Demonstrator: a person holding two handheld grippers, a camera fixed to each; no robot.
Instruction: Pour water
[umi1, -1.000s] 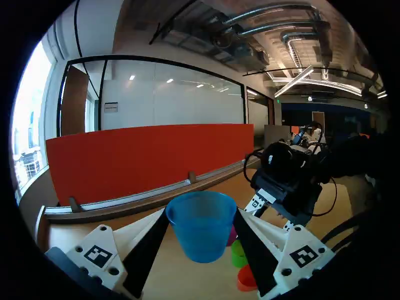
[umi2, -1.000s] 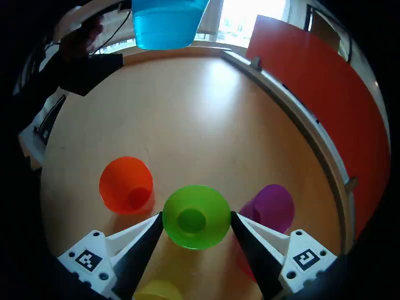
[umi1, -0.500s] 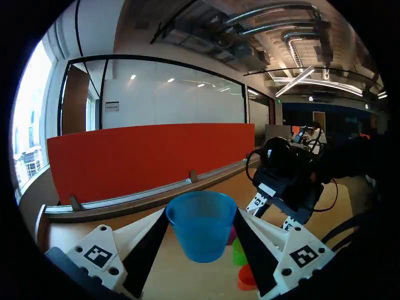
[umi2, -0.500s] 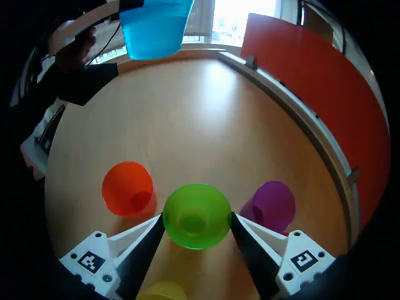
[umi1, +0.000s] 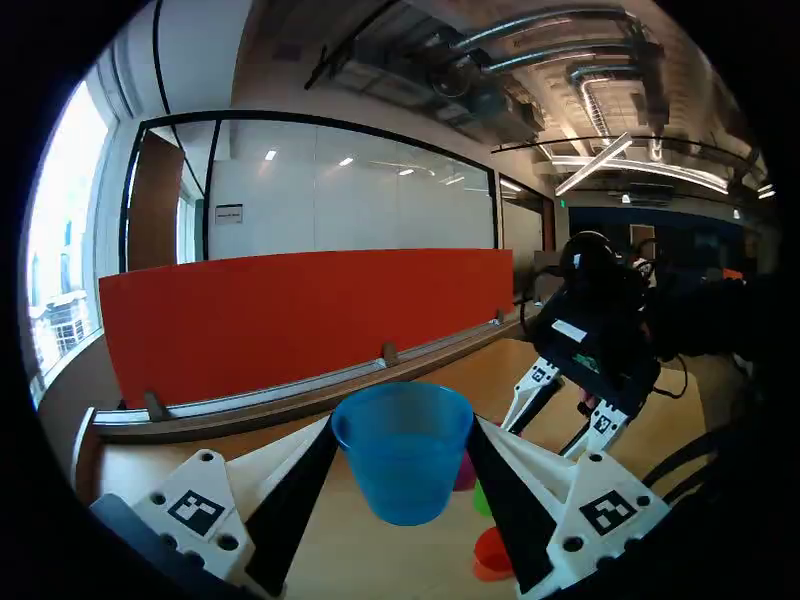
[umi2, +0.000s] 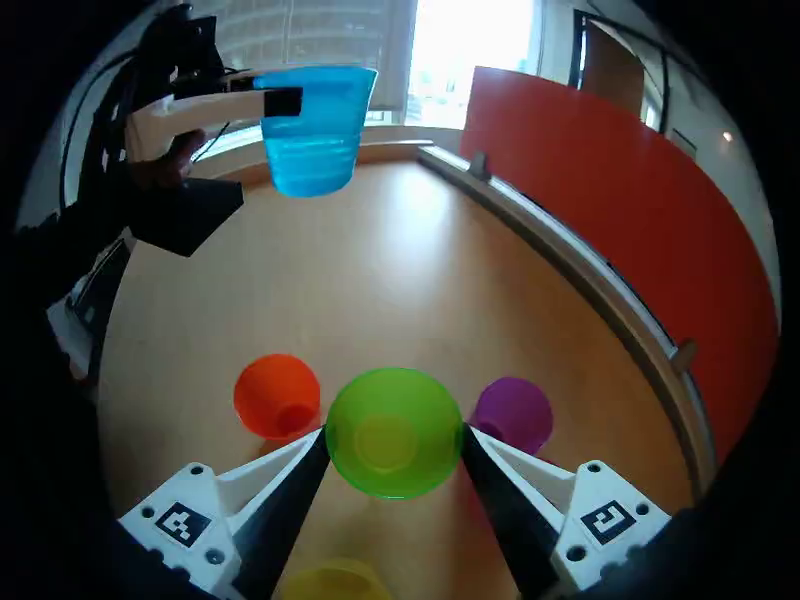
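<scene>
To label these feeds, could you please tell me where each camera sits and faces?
Left gripper view: on the left gripper, facing level toward the orange partition; its jaws clamp the blue cup.
Right gripper view: on the right gripper, facing down at the desk; its jaws clamp the green cup; the other hand shows.
Shared: blue cup, orange partition, desk.

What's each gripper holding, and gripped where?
Left gripper: blue cup, pinched on opposite sides just under the rim. Right gripper: green cup, same grip at its sides.
</scene>
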